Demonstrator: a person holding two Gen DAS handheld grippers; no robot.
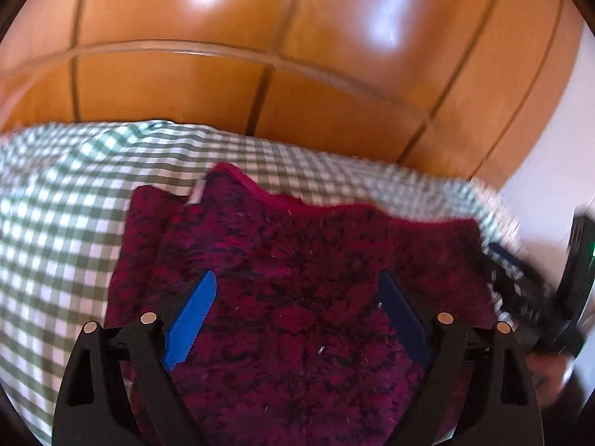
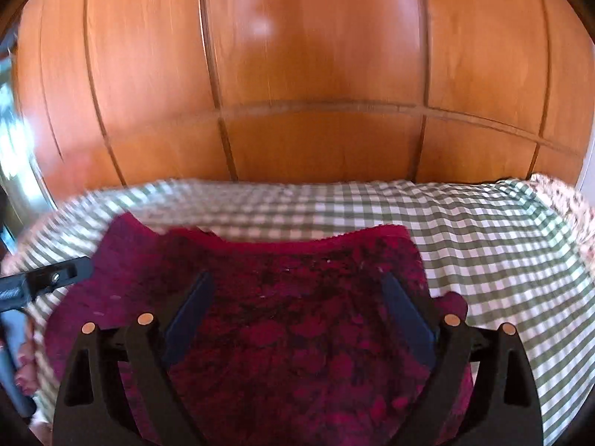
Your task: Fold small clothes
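A fuzzy magenta and black garment (image 1: pixel 297 297) lies on a green and white checked cloth (image 1: pixel 55 223). It also shows in the right wrist view (image 2: pixel 290 319). My left gripper (image 1: pixel 297 282) is open above the garment, blue fingers spread wide, nothing between them. My right gripper (image 2: pixel 297 282) is open too, above the same garment, and holds nothing. The right gripper shows at the right edge of the left wrist view (image 1: pixel 520 282). The left gripper shows at the left edge of the right wrist view (image 2: pixel 41 278). A small white tag (image 1: pixel 196 193) sticks up near the garment's far edge.
A glossy orange wooden wardrobe (image 1: pixel 297 55) with panel seams stands right behind the checked cloth (image 2: pixel 483 241). A floral fabric (image 2: pixel 569 200) lies at the far right. A pale wall (image 1: pixel 550 148) is at the right. Both views are motion-blurred.
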